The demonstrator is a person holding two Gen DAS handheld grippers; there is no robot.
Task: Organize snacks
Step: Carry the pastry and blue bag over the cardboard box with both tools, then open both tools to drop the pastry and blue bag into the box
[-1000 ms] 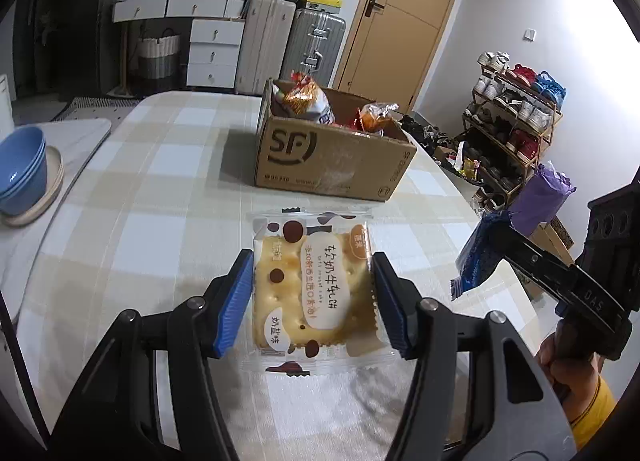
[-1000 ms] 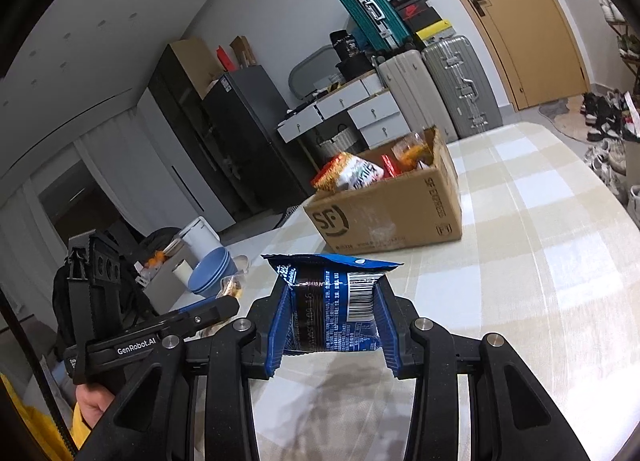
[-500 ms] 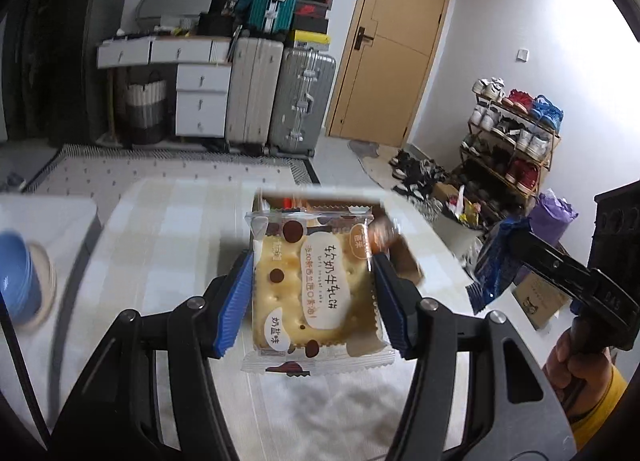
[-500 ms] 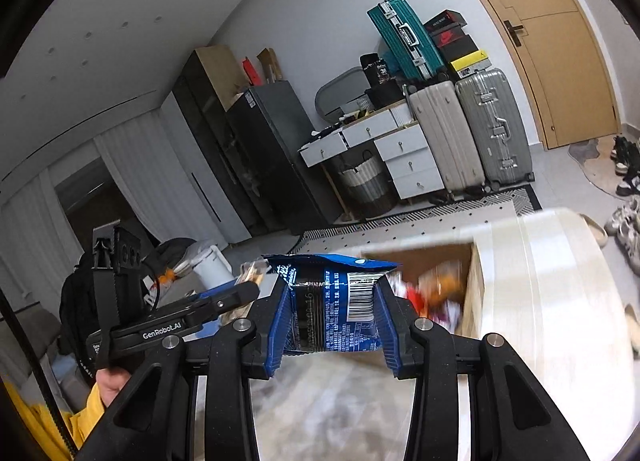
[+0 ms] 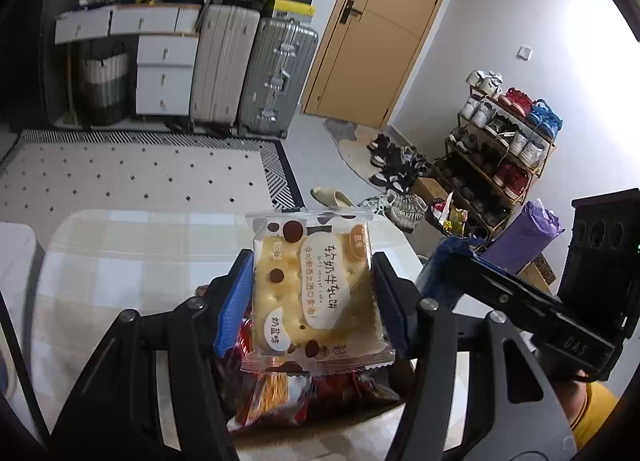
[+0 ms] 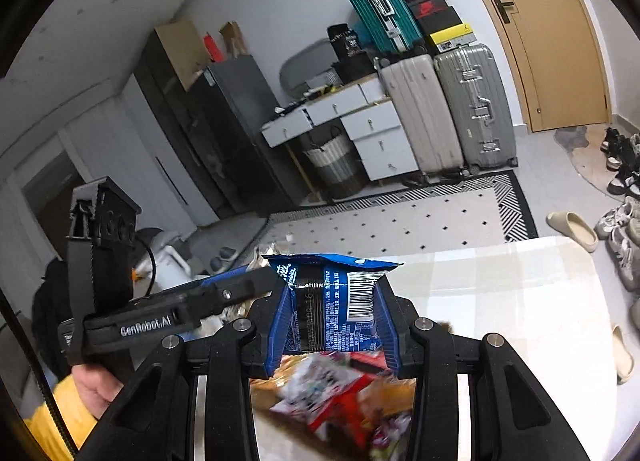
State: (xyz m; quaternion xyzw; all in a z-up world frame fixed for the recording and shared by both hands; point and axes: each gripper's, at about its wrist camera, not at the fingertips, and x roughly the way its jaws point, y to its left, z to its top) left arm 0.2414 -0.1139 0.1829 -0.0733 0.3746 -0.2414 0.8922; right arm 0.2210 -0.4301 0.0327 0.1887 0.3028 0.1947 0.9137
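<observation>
I have the left gripper (image 5: 314, 293) pinching a light, brittle cracker packet (image 5: 314, 293) by its side edges and the right gripper (image 6: 332, 313) pinching a soft, crinkly blue packet (image 6: 332, 301), both above the piled snacks (image 6: 336, 385).

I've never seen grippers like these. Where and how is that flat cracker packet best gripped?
By its two long side edges, near the middle, coming from the bottom seam end. The cracker packet is flat and stiff, narrower than it is long, so it fits between the pads. The left gripper holds it just so, one blue pad on each side.
</observation>
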